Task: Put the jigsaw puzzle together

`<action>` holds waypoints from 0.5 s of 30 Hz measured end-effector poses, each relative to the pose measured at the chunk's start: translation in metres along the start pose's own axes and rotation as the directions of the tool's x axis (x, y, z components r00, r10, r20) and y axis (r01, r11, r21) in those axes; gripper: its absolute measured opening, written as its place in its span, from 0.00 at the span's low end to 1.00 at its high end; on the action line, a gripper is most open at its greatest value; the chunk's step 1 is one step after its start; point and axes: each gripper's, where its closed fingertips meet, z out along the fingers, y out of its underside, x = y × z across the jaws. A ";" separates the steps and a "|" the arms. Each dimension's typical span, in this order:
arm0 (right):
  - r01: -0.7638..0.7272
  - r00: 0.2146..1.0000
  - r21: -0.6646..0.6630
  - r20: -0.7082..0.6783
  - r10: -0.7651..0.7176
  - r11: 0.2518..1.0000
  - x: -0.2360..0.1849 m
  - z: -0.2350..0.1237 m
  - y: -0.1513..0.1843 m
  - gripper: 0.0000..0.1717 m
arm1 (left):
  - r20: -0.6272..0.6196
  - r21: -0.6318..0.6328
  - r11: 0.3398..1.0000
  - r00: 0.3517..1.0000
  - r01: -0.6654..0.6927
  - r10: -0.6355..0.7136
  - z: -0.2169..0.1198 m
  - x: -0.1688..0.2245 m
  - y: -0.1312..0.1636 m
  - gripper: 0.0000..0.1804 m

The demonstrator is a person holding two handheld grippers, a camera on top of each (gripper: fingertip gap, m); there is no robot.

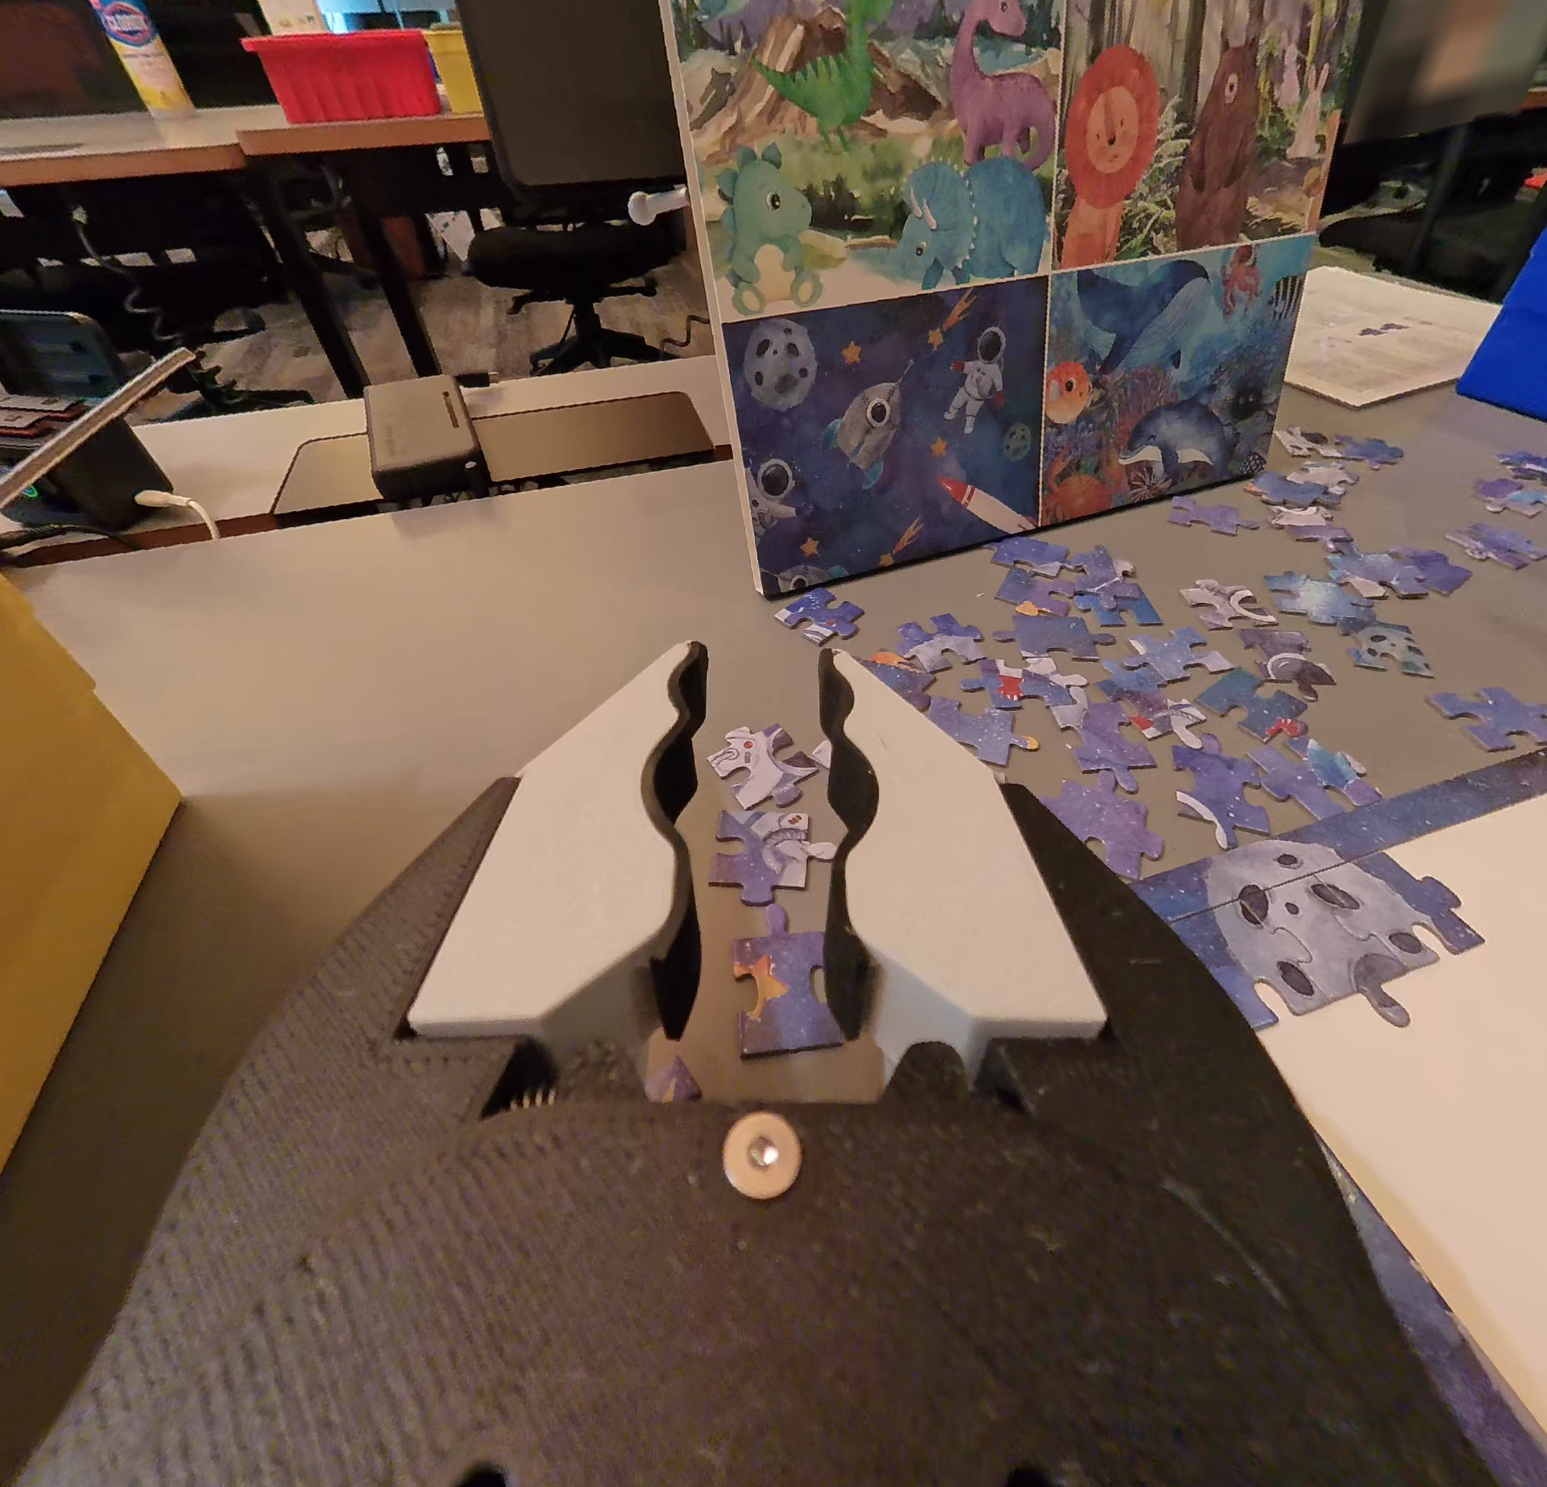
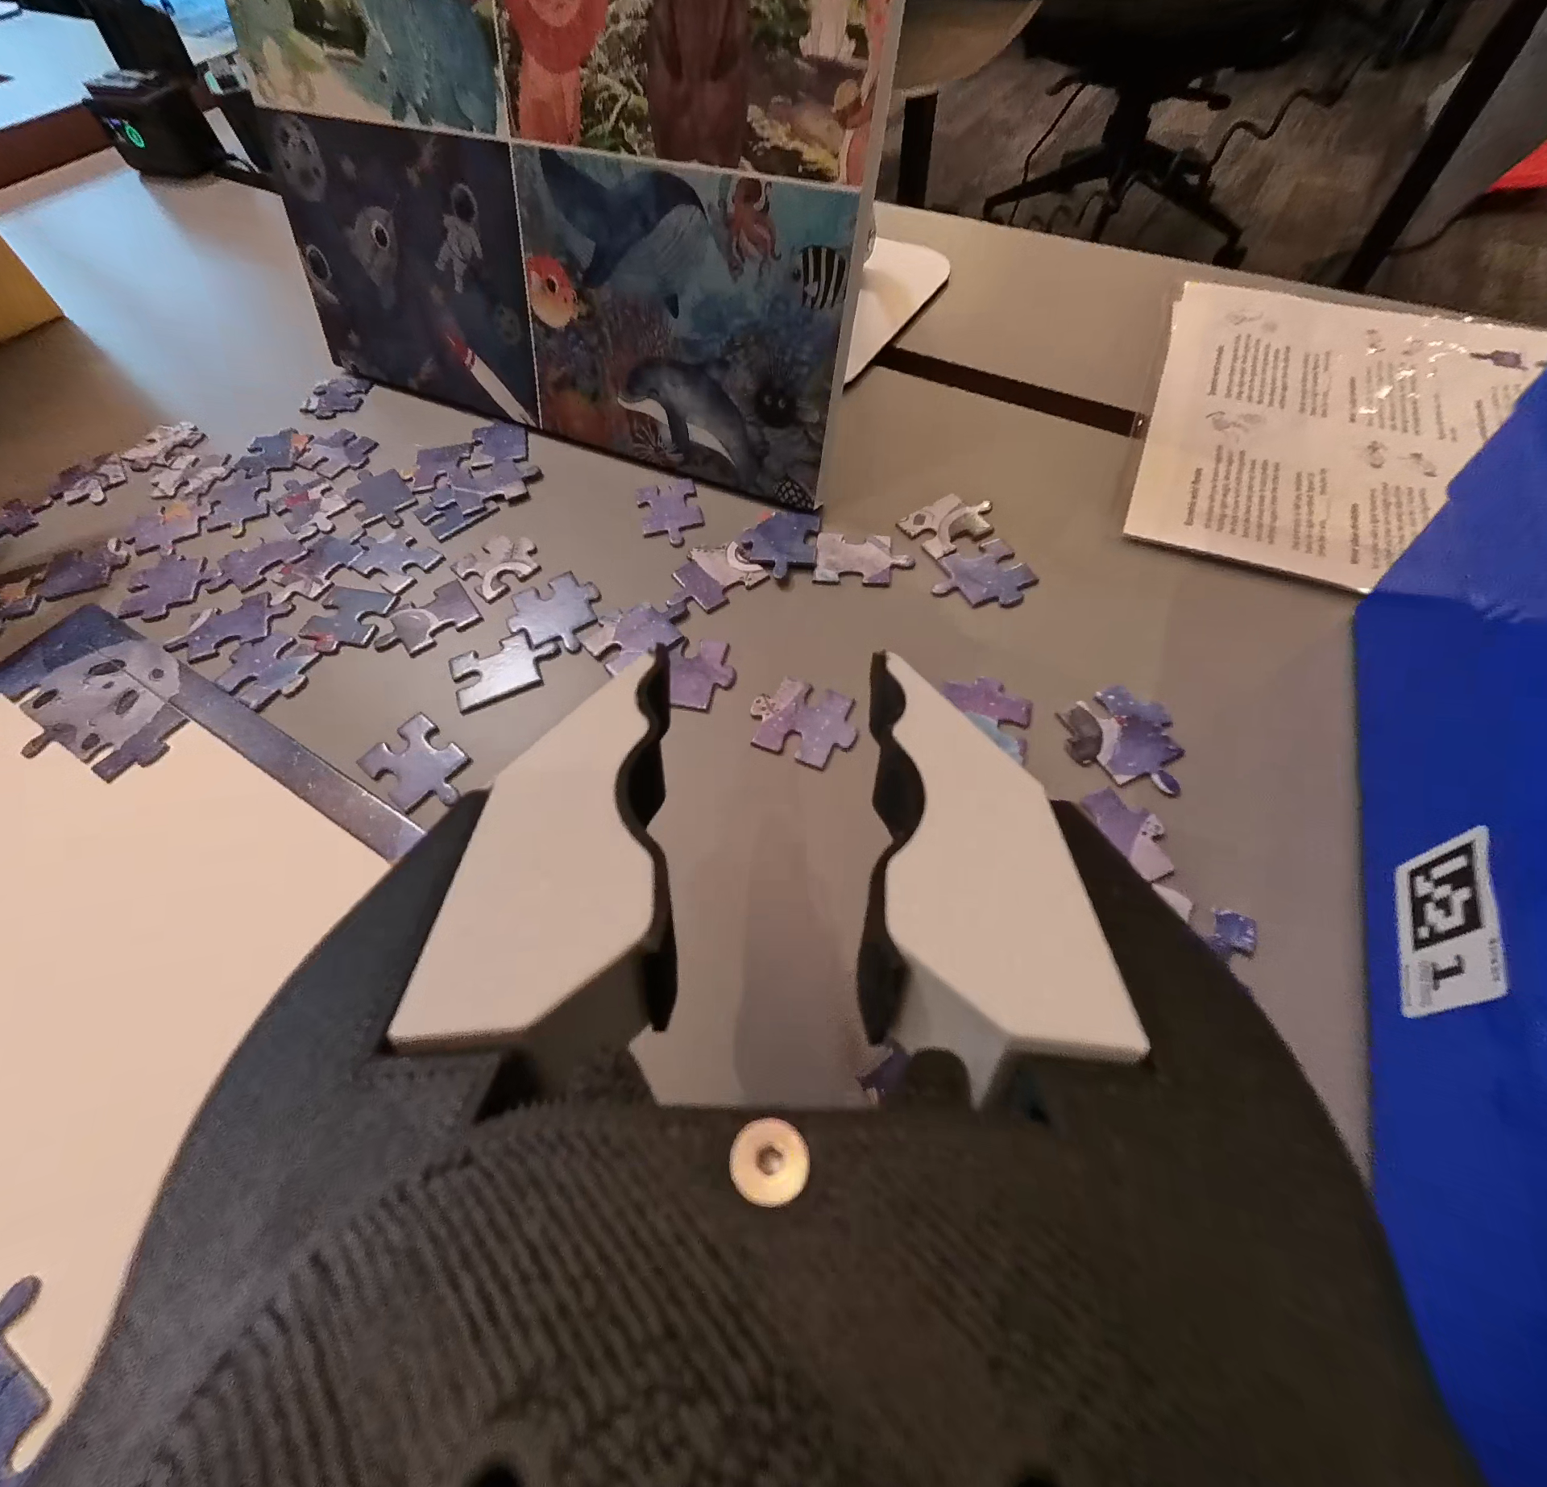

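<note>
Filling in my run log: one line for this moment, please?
left gripper: open above loose purple cardboard puzzle pieces | right gripper: open over grey table

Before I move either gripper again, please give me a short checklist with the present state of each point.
1. Left gripper fingers apart, nothing held: ok.
2. Right gripper fingers apart, nothing held: ok.
3. Loose piece lies flat near the right fingertips: ok.
4. Pieces overlapping by the picture box: not ok.
5. Joined moon section on the white board: ok.
6. Blue box close beside the right gripper: cannot tell clearance.
</note>
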 end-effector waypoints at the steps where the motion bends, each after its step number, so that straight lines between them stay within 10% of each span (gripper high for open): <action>1: 0.001 1.000 0.016 -0.004 -0.001 1.000 0.001 -0.002 -0.003 0.27 | 0.000 0.000 1.000 1.000 0.000 0.000 0.000 0.000 0.000 0.13; 15: 0.028 1.000 0.078 -0.012 -0.027 0.997 -0.002 -0.007 -0.015 0.27 | 0.002 -0.002 1.000 1.000 -0.002 0.002 0.000 0.000 0.001 0.14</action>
